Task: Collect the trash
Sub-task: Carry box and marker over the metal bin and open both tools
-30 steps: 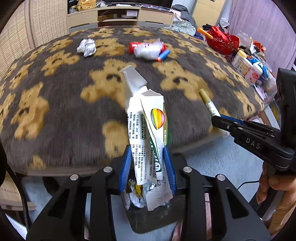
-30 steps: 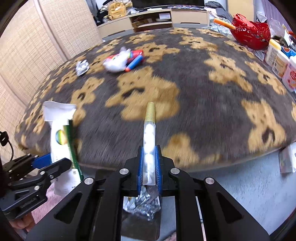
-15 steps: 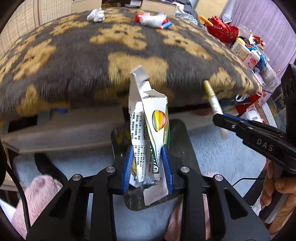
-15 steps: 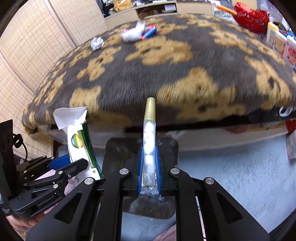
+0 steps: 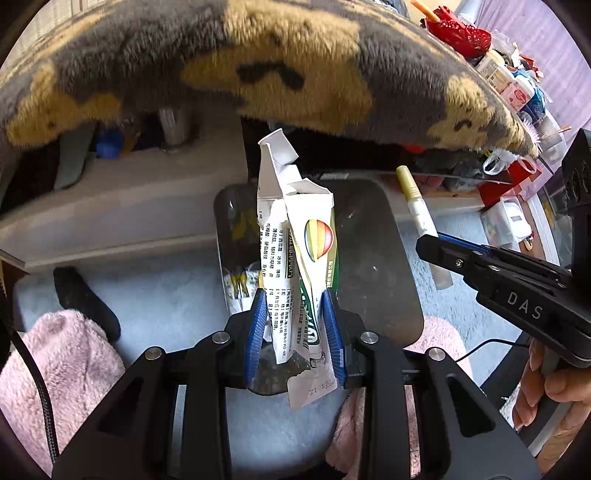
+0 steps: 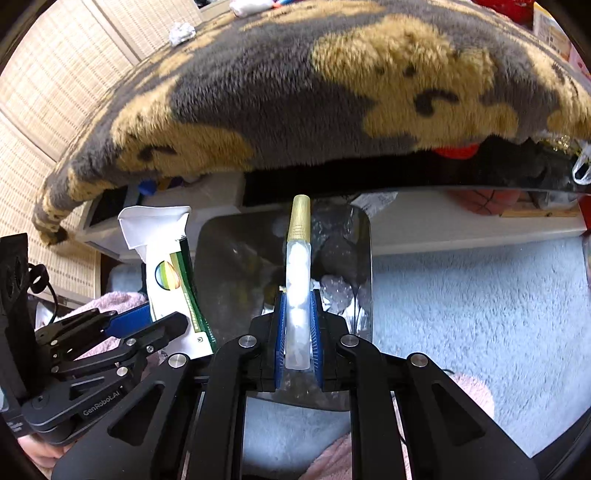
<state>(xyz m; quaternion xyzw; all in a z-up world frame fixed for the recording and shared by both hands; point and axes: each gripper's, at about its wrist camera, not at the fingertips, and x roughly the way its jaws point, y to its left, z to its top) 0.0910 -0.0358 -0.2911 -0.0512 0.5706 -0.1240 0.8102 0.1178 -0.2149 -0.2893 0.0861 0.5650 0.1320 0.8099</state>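
Note:
My left gripper is shut on a crumpled white and green carton, which stands upright between its blue pads over a dark transparent bin on the floor. My right gripper is shut on a clear tube with a gold cap, held over the same bin. The left view shows the right gripper at the right with the tube. In the right view the left gripper and the carton are at the left. The bin holds crumpled wrappers.
The bear-patterned furry tabletop overhangs both grippers, with crumpled foil and other scraps far back on it. Under it a pale shelf runs. A light blue carpet covers the floor. Pink slippers flank the bin. Clutter crowds the right.
Both grippers have sunk from tabletop height to below its edge, carrying the carton and the tube. The bin now lies directly under them and looks larger.

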